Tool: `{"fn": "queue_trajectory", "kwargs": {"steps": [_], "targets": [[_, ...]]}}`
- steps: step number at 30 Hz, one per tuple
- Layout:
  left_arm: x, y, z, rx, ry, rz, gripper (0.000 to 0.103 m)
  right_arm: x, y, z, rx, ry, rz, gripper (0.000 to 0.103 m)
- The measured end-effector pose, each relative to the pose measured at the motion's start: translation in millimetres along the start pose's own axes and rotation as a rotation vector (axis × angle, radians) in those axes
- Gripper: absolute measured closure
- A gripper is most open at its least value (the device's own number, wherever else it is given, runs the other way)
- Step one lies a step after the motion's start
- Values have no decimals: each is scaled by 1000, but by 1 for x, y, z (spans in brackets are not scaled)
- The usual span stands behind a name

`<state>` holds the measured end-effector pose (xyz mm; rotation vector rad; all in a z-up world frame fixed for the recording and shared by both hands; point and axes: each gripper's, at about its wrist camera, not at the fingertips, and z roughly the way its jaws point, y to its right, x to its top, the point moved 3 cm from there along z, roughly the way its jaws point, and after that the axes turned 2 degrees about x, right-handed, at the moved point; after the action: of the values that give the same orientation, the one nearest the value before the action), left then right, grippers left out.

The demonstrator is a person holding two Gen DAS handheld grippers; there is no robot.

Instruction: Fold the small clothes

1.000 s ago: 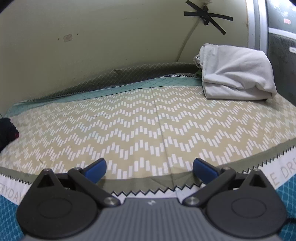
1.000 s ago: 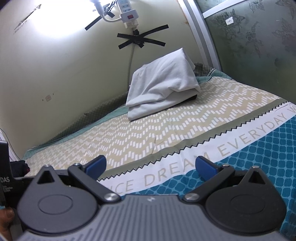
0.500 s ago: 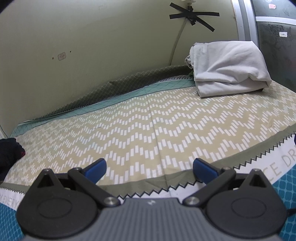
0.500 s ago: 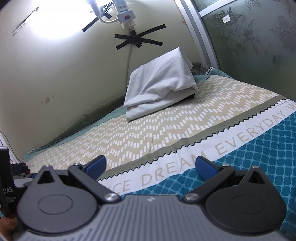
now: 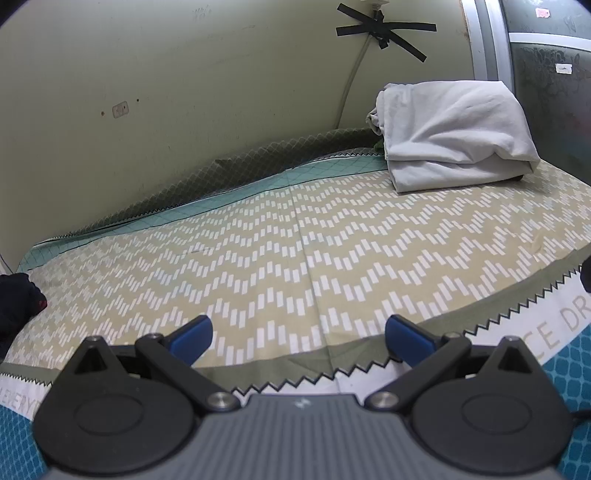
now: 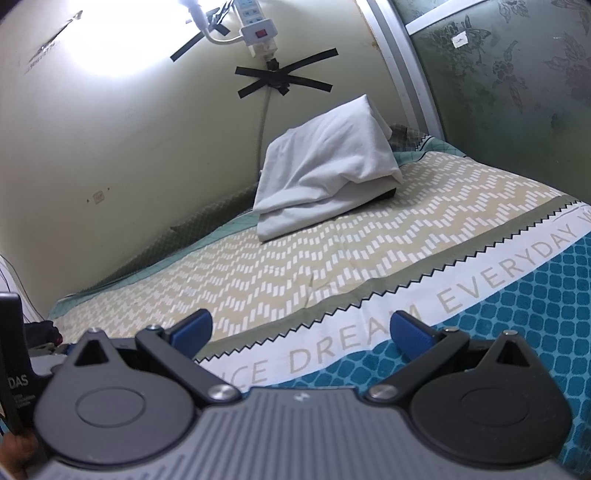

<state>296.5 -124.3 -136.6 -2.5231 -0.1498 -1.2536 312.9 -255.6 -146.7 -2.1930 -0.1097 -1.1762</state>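
A folded light grey garment (image 5: 454, 133) lies at the far right of the bed against the wall; it also shows in the right wrist view (image 6: 325, 170), with something dark under its right edge. A dark garment with a red spot (image 5: 18, 306) lies at the bed's left edge, and shows small in the right wrist view (image 6: 46, 330). My left gripper (image 5: 297, 336) is open and empty above the zigzag-patterned sheet (image 5: 295, 251). My right gripper (image 6: 299, 332) is open and empty above the sheet's lettered white band (image 6: 369, 339).
The yellowish wall (image 5: 184, 92) runs along the bed's far side, with a taped cable (image 5: 380, 31) and a power strip (image 6: 258, 33). A dark patterned panel (image 6: 517, 92) closes the right end. A black object (image 6: 14, 354) stands at my right gripper's left.
Both views have shifted a little: the folded grey garment sits lower and further right in the left wrist view. Both grippers stay open and empty.
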Motion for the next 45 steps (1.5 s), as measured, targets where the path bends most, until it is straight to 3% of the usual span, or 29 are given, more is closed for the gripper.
{"fn": "queue_trajectory", "kwargs": {"steps": [21,45], "targets": [[2,0,-1,32,-6,-44,0,-3,-1,0,3,-1,-2,6],[0,5,-6,35,21,10,0,-5,1,0,1,-4,15,6]]}}
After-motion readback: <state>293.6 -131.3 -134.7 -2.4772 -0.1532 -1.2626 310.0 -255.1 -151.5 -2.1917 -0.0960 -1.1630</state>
